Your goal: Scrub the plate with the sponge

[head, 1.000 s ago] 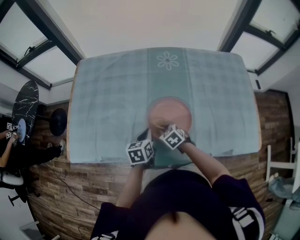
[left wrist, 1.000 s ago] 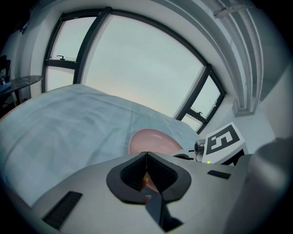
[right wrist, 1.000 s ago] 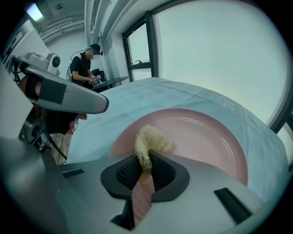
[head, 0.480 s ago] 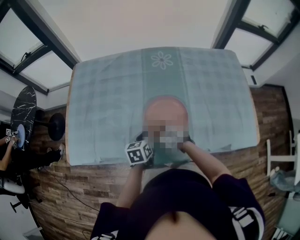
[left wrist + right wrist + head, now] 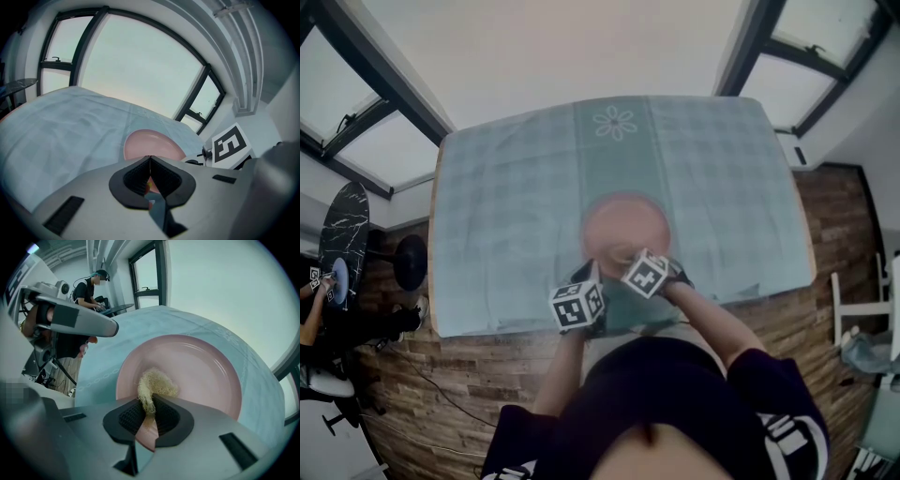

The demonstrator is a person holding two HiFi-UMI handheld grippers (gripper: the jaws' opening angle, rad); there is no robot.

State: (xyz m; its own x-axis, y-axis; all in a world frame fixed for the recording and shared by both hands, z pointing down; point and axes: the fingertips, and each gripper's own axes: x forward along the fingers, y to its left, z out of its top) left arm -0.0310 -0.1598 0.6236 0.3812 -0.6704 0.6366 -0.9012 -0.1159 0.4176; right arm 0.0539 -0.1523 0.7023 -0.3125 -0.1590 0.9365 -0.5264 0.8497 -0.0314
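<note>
Sponge [image 5: 157,383], a pale fibrous wad, is pinched in the right claw [image 5: 149,411] and pressed onto the pink plate [image 5: 201,366], mid-frame on the bench [image 5: 506,206]. The left claw [image 5: 149,164], jaws together, sits at the plate's near rim, probably steadying it.

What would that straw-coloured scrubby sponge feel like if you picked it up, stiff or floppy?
Probably floppy: the sponge bends in a curl from the right tool onto the plate. Likely light and rough, since it looks like loose fibres.
</note>
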